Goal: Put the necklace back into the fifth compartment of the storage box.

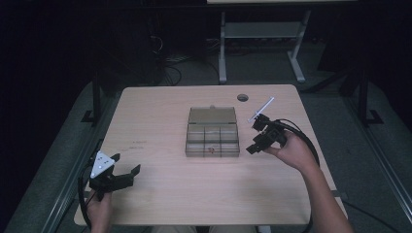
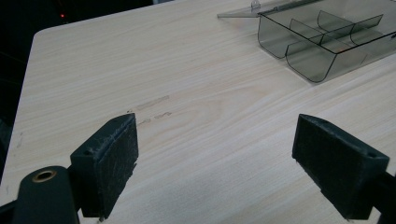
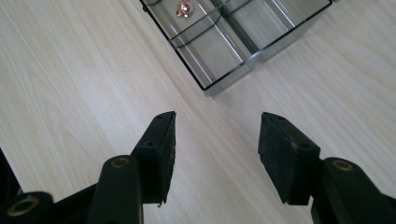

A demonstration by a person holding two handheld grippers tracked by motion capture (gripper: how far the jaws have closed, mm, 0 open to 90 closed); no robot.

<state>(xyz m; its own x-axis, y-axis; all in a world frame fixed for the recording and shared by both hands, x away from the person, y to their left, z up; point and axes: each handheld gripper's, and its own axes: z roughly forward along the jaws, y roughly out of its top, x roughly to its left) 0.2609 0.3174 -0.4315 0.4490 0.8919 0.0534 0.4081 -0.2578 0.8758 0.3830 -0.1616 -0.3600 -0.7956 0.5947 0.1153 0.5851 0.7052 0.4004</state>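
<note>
A clear smoky plastic compartment box [image 1: 213, 141] lies mid-table with its lid [image 1: 213, 115] folded back flat. A small copper-coloured piece [image 1: 210, 150] lies in its front middle compartment, seen also as a copper piece [image 3: 183, 8] in the right gripper view. My right gripper [image 1: 257, 136] hovers just right of the box [image 3: 243, 44], open and empty. My left gripper [image 1: 124, 167] stands open and empty near the front left corner of the table, far from the box [image 2: 322, 44].
The light wooden table [image 1: 160, 111] has a round cable hole [image 1: 242, 97] at the back right and a white stick [image 1: 261, 109] lying beside it. Faint scuff marks [image 2: 152, 107] show on the wood. Dark floor and a desk frame [image 1: 262, 39] lie beyond.
</note>
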